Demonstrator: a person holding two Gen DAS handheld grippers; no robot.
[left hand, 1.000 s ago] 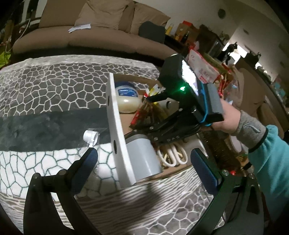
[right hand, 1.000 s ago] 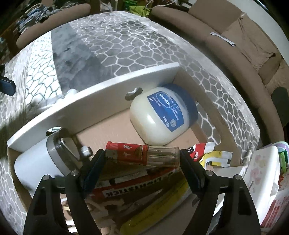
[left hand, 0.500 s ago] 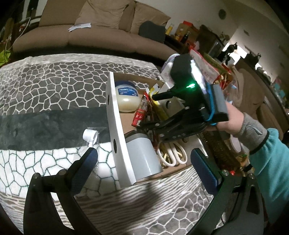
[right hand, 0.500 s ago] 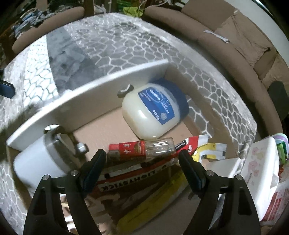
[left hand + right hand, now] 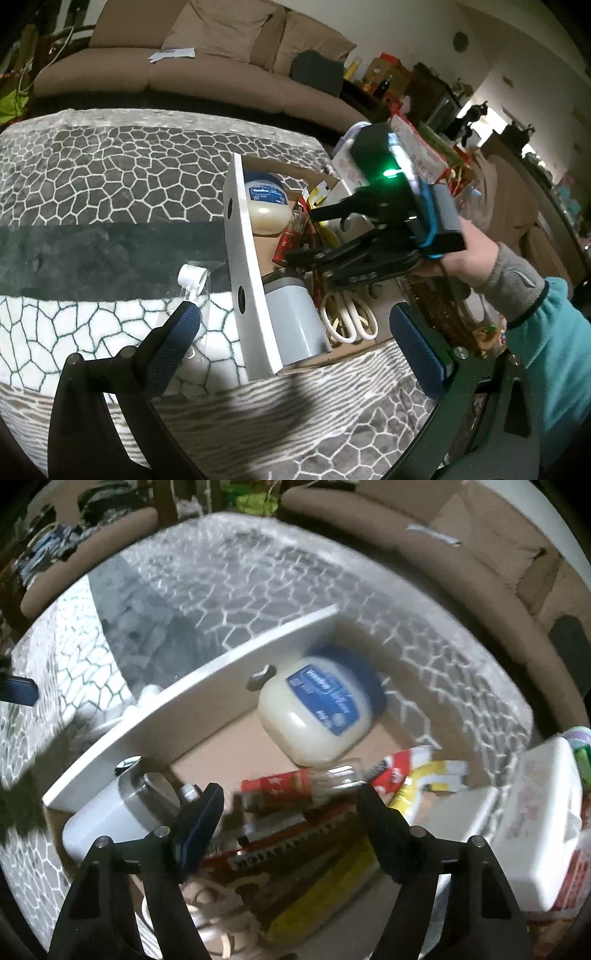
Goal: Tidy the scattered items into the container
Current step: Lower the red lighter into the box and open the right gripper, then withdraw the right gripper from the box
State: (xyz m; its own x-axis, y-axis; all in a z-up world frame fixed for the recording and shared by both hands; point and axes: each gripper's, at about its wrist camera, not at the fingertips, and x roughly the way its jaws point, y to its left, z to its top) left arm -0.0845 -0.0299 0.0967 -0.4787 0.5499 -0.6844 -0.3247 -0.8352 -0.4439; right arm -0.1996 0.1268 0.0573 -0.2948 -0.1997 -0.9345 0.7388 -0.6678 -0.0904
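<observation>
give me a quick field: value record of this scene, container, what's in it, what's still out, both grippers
container: open box with a white side panel, on a patterned blanket
inside: vaseline jar, red tube with clear cap, grey tumbler, white scissors, snack packets
still out: clear bag with white cap, on the blanket beside the white panel
right gripper: above the box, jaws closing, nothing pressed between them; red tube lies beyond the tips
left gripper: jaws wide, empty, aimed at the box's near end
</observation>
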